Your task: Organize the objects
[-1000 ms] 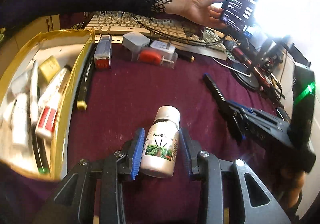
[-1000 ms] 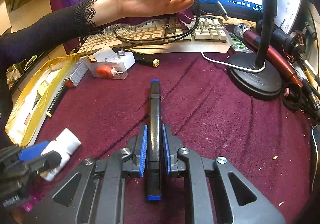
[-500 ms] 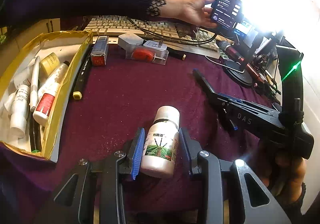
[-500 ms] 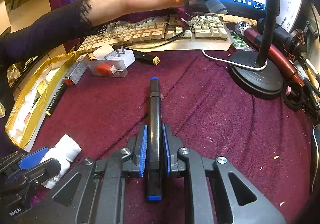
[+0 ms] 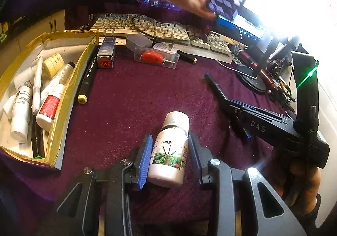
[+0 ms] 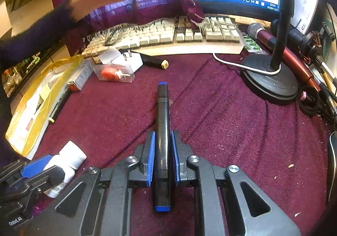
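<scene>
A round white plastic bottle [image 5: 169,151] with a printed label is gripped between the blue ribbed pads of the left gripper [image 5: 170,157], above the napped maroon cloth [image 5: 126,99]. A slim black marker [image 6: 162,130] with blue ends is clamped in the nearly closed right gripper [image 6: 163,156]. Tubes and bottles are heaped in the gold-lined box [image 5: 63,97] at the left.

Maroon-clothed table [image 5: 130,97] (keyboard [image 5: 151,29] behind)
</scene>
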Motion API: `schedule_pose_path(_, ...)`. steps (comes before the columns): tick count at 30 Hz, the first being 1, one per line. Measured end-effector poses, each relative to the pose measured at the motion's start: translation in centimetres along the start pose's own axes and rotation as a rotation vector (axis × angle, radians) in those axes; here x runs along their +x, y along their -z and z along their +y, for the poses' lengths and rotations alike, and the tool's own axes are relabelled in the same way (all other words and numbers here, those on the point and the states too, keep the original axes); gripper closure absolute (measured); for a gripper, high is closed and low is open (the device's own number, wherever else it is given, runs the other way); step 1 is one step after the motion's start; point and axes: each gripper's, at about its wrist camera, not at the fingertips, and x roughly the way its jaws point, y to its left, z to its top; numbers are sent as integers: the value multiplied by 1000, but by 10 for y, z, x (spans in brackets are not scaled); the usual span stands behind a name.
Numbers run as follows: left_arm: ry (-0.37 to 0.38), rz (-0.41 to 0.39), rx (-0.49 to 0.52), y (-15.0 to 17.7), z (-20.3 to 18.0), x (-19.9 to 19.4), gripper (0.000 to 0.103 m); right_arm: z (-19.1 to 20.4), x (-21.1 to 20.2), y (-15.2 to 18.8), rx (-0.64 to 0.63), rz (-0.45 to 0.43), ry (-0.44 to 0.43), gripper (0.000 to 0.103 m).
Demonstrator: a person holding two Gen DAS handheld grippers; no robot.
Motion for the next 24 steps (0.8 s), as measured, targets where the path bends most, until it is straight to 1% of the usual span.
schedule_pose_path(5, 11, -13, -38, 0, 7, -3, 73, 3, -7, 3, 2, -11, -53, 90)
schedule_pose_path(8, 6, -24, -61, -1, 16, -9, 74, 8, -9, 6, 20, 4, -123, 90)
schedule_pose_path(10, 10, -34, -83, -1, 23, -15, 74, 16, -11, 8, 26, 8, -172, 90)
schedule_pose_path(16, 42, -73, -146, -6, 42, -33, 74, 43, -18, 5, 0, -4, -260, 90)
schedule_pose_path(20, 62, -94, -180, -11, 53, -44, 74, 57, -23, 4, -13, -11, -295, 90)
schedule_pose_path(24, 43, -145, -188, -16, 63, -63, 74, 69, -26, 2, -17, -9, -325, 90)
